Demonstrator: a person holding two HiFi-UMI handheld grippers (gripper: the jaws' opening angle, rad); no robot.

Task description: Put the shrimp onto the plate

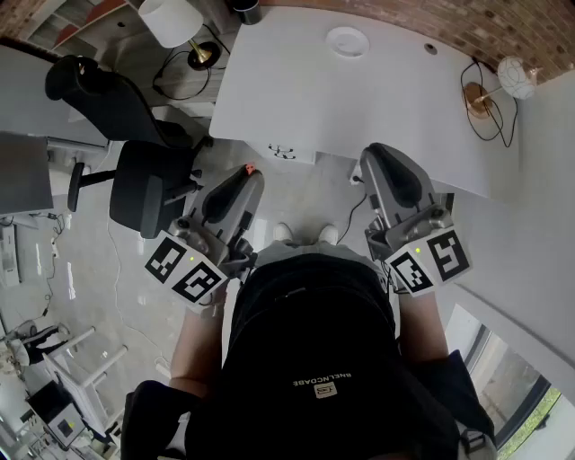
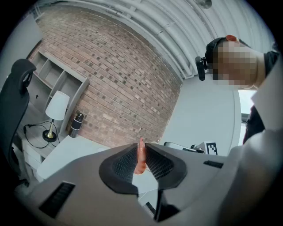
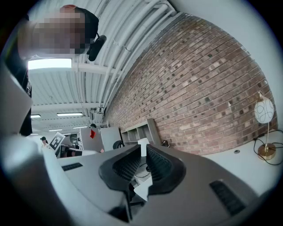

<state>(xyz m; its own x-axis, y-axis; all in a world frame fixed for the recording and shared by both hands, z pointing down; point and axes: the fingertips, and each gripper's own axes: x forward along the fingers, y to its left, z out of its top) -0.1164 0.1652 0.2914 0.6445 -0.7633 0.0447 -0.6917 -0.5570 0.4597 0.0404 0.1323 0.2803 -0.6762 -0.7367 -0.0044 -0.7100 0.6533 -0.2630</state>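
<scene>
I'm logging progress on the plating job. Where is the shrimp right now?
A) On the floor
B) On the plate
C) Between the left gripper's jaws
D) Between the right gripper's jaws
C: the left gripper view shows the shrimp pinched upright in the left gripper, while the plate on the white table holds nothing.

A brick wall backs the white bench; a black office chair stands on grey floor near a white-shaded lamp.

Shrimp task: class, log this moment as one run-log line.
left gripper: shut on shrimp | right gripper: slightly open, empty | plate: on white table, away from both grippers | shrimp not yet placed
</scene>
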